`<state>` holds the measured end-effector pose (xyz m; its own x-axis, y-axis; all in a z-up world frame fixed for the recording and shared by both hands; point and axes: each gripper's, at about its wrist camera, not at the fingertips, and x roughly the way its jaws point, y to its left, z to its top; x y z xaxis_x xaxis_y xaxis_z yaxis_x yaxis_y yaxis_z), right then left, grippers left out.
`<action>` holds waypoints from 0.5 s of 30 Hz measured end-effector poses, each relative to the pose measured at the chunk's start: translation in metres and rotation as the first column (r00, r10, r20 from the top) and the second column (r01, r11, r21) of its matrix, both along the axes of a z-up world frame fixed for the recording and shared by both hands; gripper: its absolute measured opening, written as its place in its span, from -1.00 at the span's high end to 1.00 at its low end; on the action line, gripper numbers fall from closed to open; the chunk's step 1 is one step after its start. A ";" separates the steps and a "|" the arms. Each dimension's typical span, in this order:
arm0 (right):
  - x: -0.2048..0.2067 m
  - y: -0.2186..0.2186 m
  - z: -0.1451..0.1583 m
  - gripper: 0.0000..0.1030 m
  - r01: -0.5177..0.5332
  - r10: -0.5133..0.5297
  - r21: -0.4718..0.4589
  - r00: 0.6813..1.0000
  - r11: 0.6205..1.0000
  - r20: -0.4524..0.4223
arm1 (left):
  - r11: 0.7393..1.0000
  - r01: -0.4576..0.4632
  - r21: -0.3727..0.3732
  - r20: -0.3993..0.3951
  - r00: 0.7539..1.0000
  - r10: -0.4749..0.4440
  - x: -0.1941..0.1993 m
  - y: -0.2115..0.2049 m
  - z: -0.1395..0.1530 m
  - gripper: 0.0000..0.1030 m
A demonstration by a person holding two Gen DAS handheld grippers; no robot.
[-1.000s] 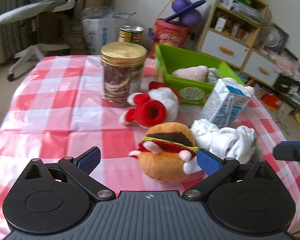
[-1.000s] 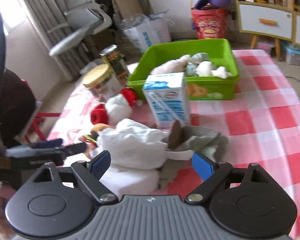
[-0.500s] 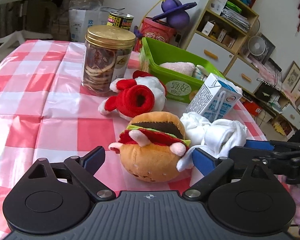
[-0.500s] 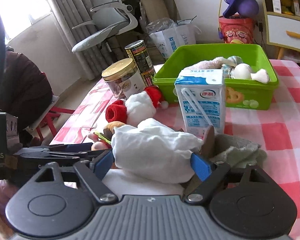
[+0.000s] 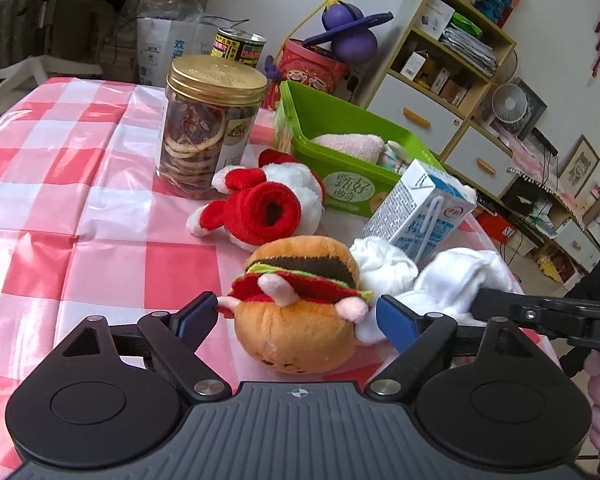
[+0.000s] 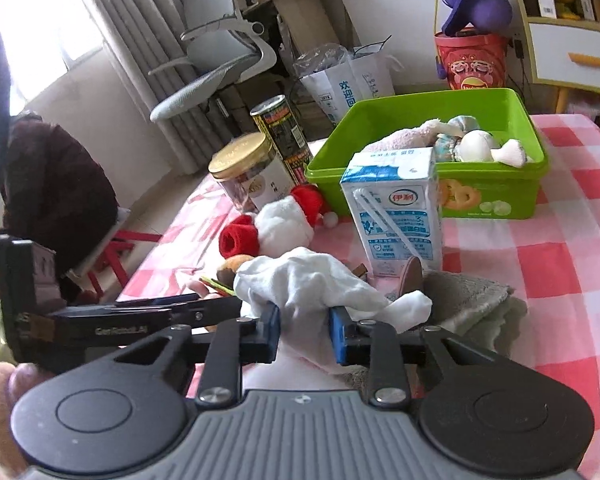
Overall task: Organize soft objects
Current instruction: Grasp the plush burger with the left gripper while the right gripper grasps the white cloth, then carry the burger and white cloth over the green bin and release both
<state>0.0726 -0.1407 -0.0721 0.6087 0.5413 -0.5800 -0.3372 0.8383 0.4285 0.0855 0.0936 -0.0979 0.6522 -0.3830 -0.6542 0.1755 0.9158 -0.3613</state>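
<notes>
So the left gripper (image 5: pixel 296 316) is spread wide with the burger plush (image 5: pixel 300 304) sitting right between its blue pads; the left pad looks like it's just brushing the plush's pink nub, the right pad is beside it, and nothing is clamped. The burger rests on the red-and-white checked table (image 5: pixel 100 200), toward the near edge.

The right gripper (image 6: pixel 304 332) has its pads pinched in on the white cloth (image 6: pixel 312 284), a bunched-up wad of fabric squeezed between them. In the left wrist view that same cloth (image 5: pixel 452 276) lies just right of the burger, touching it, with the right gripper's finger reaching in from the right edge.

Behind the cloth stands a milk carton (image 6: pixel 396 212), upright in the right wrist view, and a grey-green towel (image 6: pixel 472 300) lies on the table just right of the cloth. A Santa-style red and white plush (image 5: pixel 268 208) lies on its side further toward the middle of the table, between the burger and the cookie jar (image 5: pixel 208 128) with the gold lid. A tall can (image 6: pixel 282 136) stands behind the jar, near the far edge.

The green bin (image 6: pixel 496 196) sits toward the far edge, with a pink plush (image 5: pixel 352 146) and some small white soft things already in it.
</notes>
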 end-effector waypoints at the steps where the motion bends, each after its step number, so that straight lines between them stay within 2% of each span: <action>1: -0.001 -0.003 0.002 0.76 0.003 -0.003 0.016 1.000 1.000 0.000 | 1.000 -0.003 0.001 -0.001 1.000 0.003 0.000 0.000 0.001 -0.62; 7: -0.004 -0.028 0.015 0.78 0.060 -0.057 0.135 0.998 0.989 -0.023 | 1.000 0.003 0.031 -0.013 1.000 -0.003 -0.001 -0.004 0.000 -0.60; 9: -0.005 -0.035 0.018 0.78 0.079 -0.075 0.170 0.997 0.982 -0.032 | 0.999 0.002 0.048 -0.015 1.000 -0.002 0.000 -0.006 0.000 -0.50; 11: -0.005 -0.043 0.020 0.78 0.098 -0.091 0.211 0.995 0.973 -0.042 | 0.998 -0.009 0.069 -0.026 1.000 0.011 0.001 -0.008 -0.001 -0.32; 15: -0.004 -0.052 0.025 0.78 0.128 -0.119 0.264 0.992 0.956 -0.050 | 0.997 -0.018 0.070 -0.044 0.999 0.021 0.003 -0.008 0.001 -0.12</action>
